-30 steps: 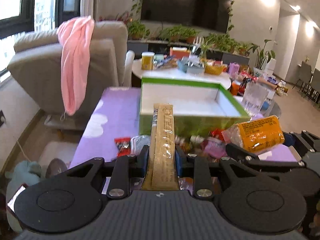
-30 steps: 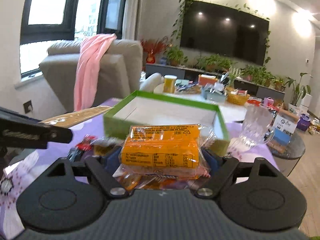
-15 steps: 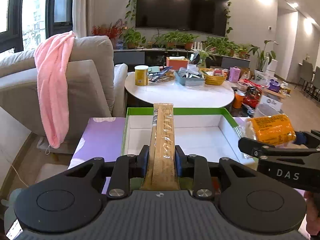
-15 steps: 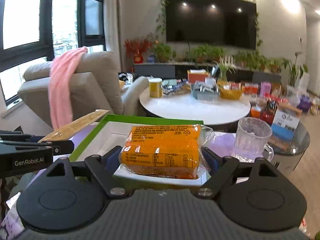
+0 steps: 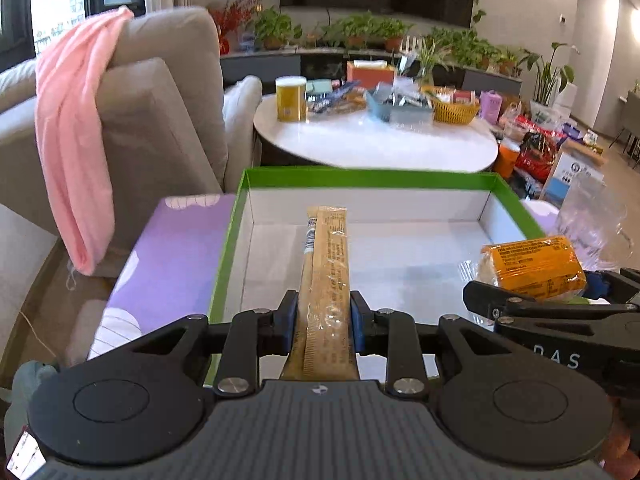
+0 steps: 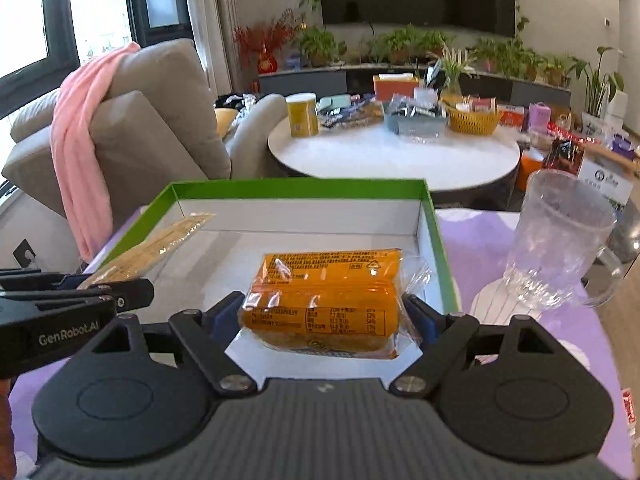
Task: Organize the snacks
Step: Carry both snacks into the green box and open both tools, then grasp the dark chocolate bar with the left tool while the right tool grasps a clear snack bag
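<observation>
My left gripper (image 5: pixel 323 318) is shut on a long tan snack stick pack (image 5: pixel 326 276) and holds it over the white inside of the green-rimmed box (image 5: pixel 360 178). My right gripper (image 6: pixel 320 316) is shut on an orange wrapped snack pack (image 6: pixel 326 300) and holds it over the right half of the same box (image 6: pixel 296 189). In the left wrist view the orange pack (image 5: pixel 532 266) shows at the right. In the right wrist view the tan stick pack (image 6: pixel 160 242) shows at the left, with the left gripper (image 6: pixel 120 296) under it.
The box sits on a purple tablecloth (image 5: pixel 176 248). A clear glass mug (image 6: pixel 560 240) stands right of the box. A grey armchair with a pink towel (image 5: pixel 76 140) is at the left. A round white table (image 5: pixel 372 144) with containers is behind.
Both grippers have moved forward and lowered over the box with their snacks. The loose snacks on the cloth in front of the box have dropped out of view.
</observation>
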### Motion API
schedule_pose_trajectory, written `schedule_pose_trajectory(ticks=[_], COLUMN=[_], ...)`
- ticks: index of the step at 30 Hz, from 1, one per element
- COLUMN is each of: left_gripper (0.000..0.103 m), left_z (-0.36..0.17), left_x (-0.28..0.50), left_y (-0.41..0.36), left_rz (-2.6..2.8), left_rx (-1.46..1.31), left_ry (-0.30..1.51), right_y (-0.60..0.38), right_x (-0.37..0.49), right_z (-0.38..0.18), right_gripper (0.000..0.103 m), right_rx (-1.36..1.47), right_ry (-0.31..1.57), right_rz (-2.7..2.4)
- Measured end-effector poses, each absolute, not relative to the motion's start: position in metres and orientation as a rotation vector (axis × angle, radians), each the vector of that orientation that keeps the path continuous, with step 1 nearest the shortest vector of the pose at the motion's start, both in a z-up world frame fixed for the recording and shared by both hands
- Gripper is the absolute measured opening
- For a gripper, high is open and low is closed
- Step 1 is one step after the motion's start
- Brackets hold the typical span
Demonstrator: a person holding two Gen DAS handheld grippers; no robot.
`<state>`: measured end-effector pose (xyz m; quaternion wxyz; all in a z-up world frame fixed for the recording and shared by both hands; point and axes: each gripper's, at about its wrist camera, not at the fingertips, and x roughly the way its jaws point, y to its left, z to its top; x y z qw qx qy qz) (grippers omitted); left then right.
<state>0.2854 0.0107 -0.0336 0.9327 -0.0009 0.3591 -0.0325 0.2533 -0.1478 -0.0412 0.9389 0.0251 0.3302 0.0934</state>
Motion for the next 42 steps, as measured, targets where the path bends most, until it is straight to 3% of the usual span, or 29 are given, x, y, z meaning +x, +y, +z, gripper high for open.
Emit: schedule_pose_trajectory(ticks=[13,31,36,42], left_gripper=[0.026,0.027,0.028,0.028], left_z=[-0.040,0.016,0.012,-0.011], left_x=[0.285,0.225,0.209,0.192], left_y=[0.004,0.041,0.055,0.077], left_rz=[-0.071,0.005,0.031,0.092], left_rx=[0.020,-0.003,-0.023,-0.059], left_ry=[0.785,0.642,0.655,0.719], right_y=[-0.151,-0.185,-0.190,-0.203], right_x=[0.261,0.197,0.174,0.159], right_z=[-0.045,-0.006,-0.003,-0.011], right_gripper=[0.061,0.061,0.061,0.061], right_rx=[0.082,0.108,0.106,0.158], right_ry=[0.764,0.596,0.509,0.552], right_rz=[0.192,0.152,0.094,0.119])
